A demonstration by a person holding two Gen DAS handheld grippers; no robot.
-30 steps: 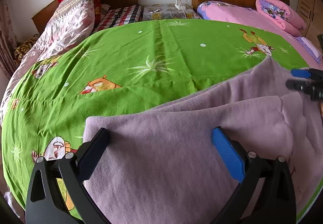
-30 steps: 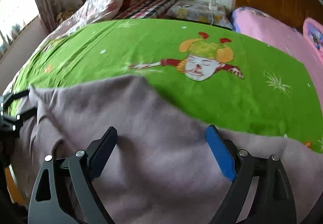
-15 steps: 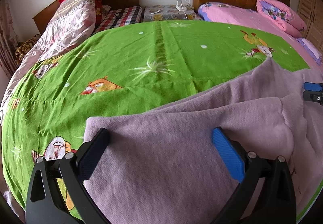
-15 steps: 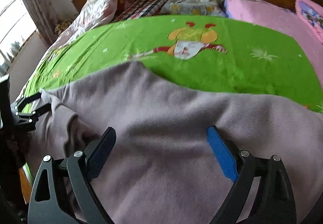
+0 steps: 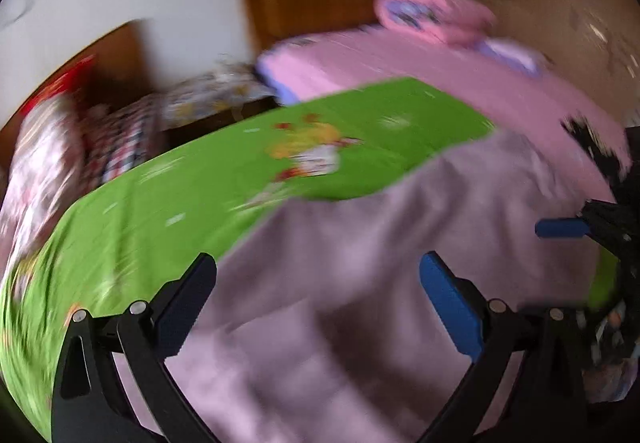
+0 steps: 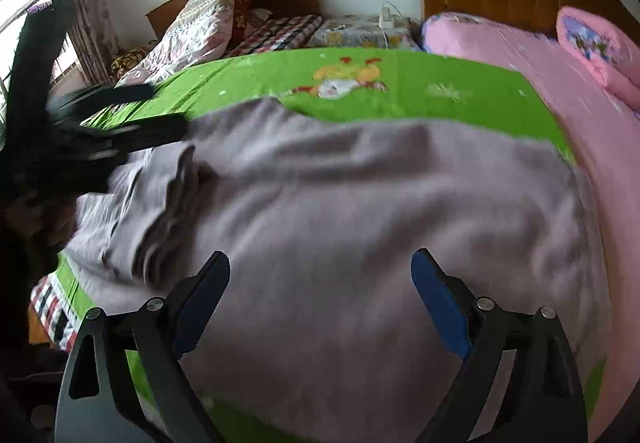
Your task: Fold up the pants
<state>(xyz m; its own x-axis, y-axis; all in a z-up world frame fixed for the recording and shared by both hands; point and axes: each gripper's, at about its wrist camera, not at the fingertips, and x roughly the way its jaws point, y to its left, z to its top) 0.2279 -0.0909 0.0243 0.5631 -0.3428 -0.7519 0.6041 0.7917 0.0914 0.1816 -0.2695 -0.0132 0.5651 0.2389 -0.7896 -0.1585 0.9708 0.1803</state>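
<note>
Mauve pants (image 6: 340, 203) lie spread on the green bedsheet (image 6: 460, 91), both the left claw (image 5: 316, 303) and right claw (image 6: 320, 291) open and empty above them, so gripping an edge to fold likely comes next.

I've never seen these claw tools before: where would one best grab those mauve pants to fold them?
Probably the bunched, ridged end of the mauve pants, approached from above: its raised folds give the open left gripper something to pinch, while the rest lies flat on the green sheet.
</note>
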